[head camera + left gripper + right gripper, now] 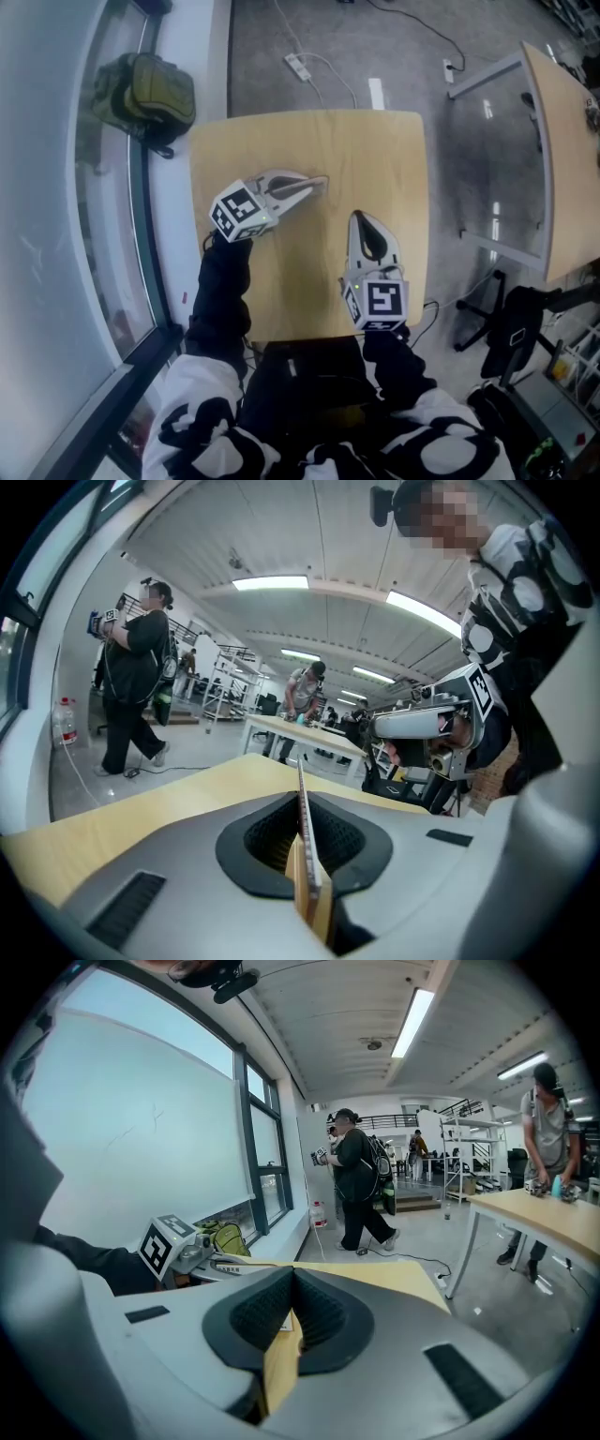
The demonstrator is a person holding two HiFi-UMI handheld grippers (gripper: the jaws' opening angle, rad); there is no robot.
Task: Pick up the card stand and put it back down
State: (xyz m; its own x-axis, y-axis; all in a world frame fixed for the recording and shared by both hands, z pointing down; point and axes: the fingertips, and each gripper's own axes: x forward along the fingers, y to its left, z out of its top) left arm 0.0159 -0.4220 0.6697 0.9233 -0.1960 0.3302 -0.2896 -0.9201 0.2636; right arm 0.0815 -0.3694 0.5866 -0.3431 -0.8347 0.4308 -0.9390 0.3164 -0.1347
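Observation:
In the left gripper view a thin flat card stand (303, 822) shows edge-on, pinched upright between the two dark pads of my left gripper (306, 855), which is shut on it. In the head view the left gripper (314, 184) lies over the far left part of the wooden table (375, 150) and points right; the stand is only a thin sliver at its tips. My right gripper (360, 221) points away from me over the table's middle, to the right of the left one. It is shut (292, 1283) with nothing in it; only table wood shows behind its pads.
An olive backpack (145, 89) lies on the sill left of the table, by the window. A power strip (298, 66) and cables lie on the floor beyond. A second table (562, 141) and a black chair (511, 328) stand to the right. People (358, 1180) walk far off.

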